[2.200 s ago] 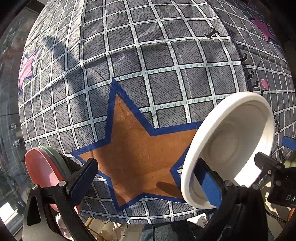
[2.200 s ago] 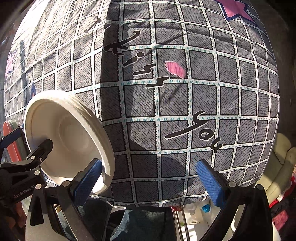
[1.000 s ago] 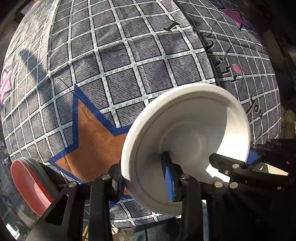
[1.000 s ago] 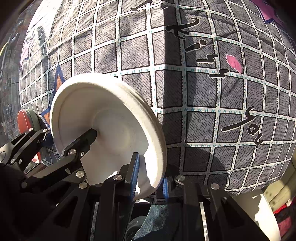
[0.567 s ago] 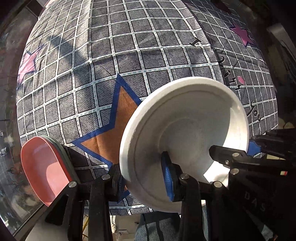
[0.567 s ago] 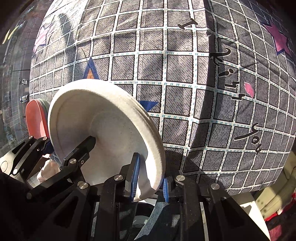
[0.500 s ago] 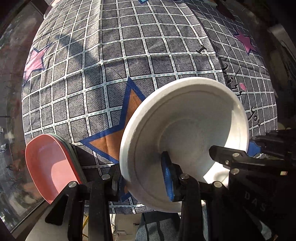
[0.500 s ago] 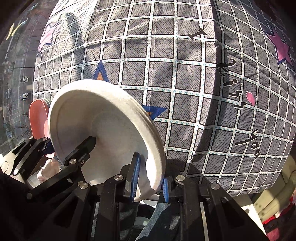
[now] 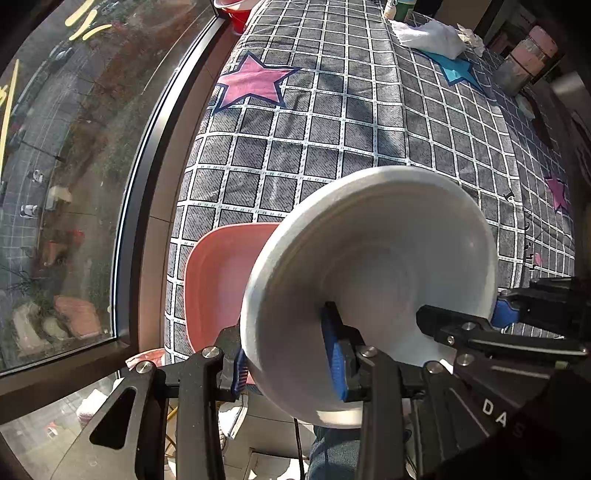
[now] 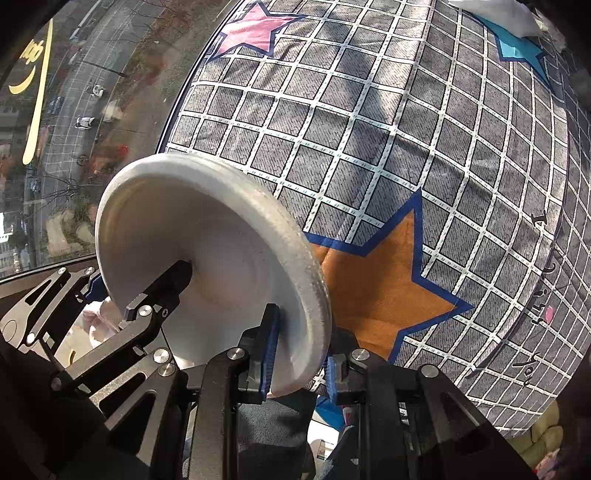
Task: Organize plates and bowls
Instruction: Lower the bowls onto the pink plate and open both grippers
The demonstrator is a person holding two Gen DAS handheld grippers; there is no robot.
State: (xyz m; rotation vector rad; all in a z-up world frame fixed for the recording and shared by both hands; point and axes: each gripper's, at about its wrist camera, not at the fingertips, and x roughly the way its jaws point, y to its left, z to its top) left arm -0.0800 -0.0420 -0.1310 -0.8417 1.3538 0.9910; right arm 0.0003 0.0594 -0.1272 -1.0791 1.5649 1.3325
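Observation:
A white bowl [image 9: 384, 258] is held tilted in the air over the near left corner of the table, also seen in the right wrist view [image 10: 207, 258]. My left gripper [image 9: 288, 365] is shut on its near left rim. My right gripper [image 10: 299, 354] is shut on its near right rim. A pink square plate [image 9: 218, 280] lies on the checked tablecloth [image 9: 332, 122] just behind and left of the bowl, partly hidden by it. The other gripper's black fingers [image 9: 480, 332] show at the right of the left wrist view.
The table's left edge runs along a window frame [image 9: 147, 155]. White cloths [image 9: 428, 35] and a jar [image 9: 524, 62] stand at the far end. A red bucket [image 9: 240, 14] is past the far left corner. An orange star [image 10: 380, 288] marks the cloth.
Both grippers closed on the white bowl and carried it left and up toward the pink plate. The view has tilted to show the far table and window.

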